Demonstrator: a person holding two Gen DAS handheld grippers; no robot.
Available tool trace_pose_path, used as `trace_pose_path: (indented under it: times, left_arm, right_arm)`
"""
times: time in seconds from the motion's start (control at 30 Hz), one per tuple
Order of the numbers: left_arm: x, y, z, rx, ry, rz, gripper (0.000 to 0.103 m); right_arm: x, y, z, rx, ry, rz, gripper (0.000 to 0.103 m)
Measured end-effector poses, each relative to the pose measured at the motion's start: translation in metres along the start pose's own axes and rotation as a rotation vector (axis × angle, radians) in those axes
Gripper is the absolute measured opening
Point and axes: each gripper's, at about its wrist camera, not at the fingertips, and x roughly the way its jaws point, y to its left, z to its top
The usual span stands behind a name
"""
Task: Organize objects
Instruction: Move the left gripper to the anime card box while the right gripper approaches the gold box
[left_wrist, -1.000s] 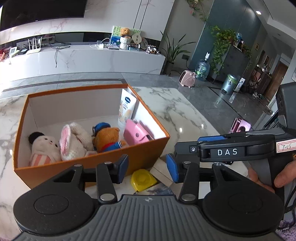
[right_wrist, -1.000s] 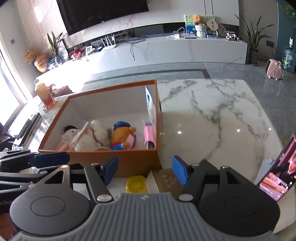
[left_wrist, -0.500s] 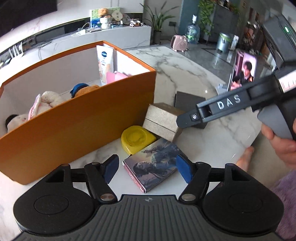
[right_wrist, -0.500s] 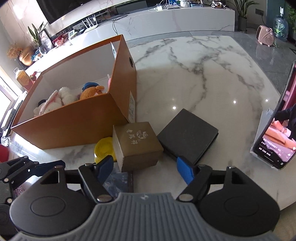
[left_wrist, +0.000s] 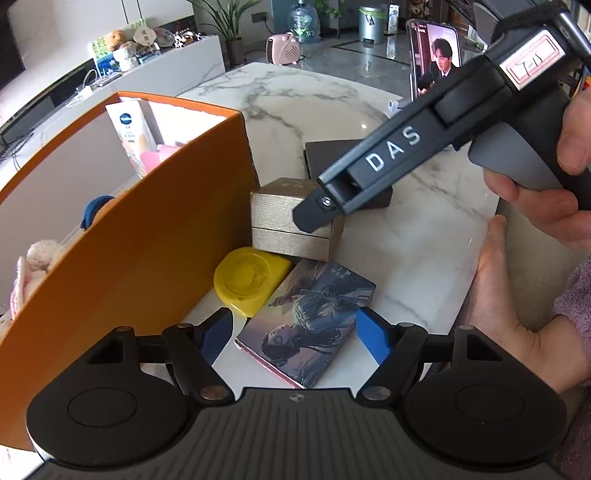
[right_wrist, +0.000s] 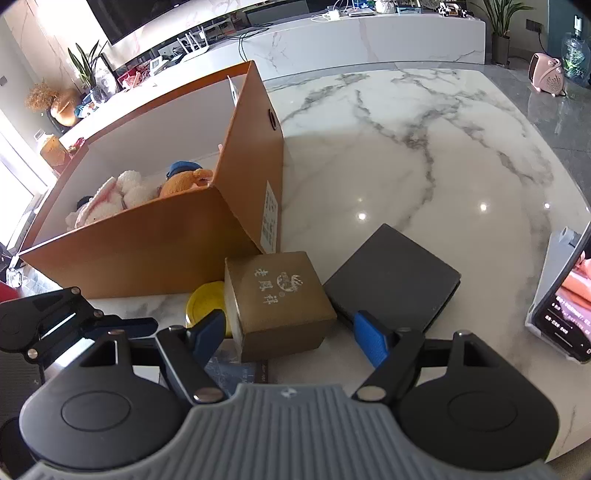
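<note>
White letters "DAS" on the black body of the right gripper, gold box lid stamped with Chinese characters — illegible here, printed label on orange box — too small to read

Orange box, gold box, yellow disc, grey-veined marble table.
</note>
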Motion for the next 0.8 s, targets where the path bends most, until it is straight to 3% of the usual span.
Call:
trace_pose_path:
  times: [0.27,0.37,0.57,0.63,0.7,0.77,0.8]
  left_arm:
    - [0.006,-0.007,-0.005,-0.01,0.019,0.007,0.086]
    - [0.002,-0.008,-0.009,-0.032,0.017,0.033,0.078]
    - [-0.011,-0.007,-0.017,-0.088,0.042,0.049,0.051]
    - [-0.009,-0.002,-0.024,-0.138,0.108,0.04,0.031]
    - [-0.008,0.0,-0.033,-0.148,0.115,0.055,0.031]
    - [-0.016,-0.004,-0.04,-0.13,0.071,0.069,0.035]
    - [-0.021,-0.006,-0.042,-0.121,0.04,0.068,0.048]
  right_arm:
    - [0.009,0.003,0.0,0.002,0.013,0.004,0.067]
    - [0.008,0.0,0.001,0.03,0.039,0.006,0.067]
    - [0.003,0.0,-0.002,0.056,0.099,-0.002,0.067]
    - [0.002,0.003,-0.004,0.049,0.108,-0.009,0.067]
    - [0.001,0.006,-0.006,0.037,0.113,-0.01,0.067]
    - [0.001,0.008,-0.008,0.036,0.116,0.001,0.067]
    - [0.001,0.01,-0.009,0.027,0.117,0.001,0.067]
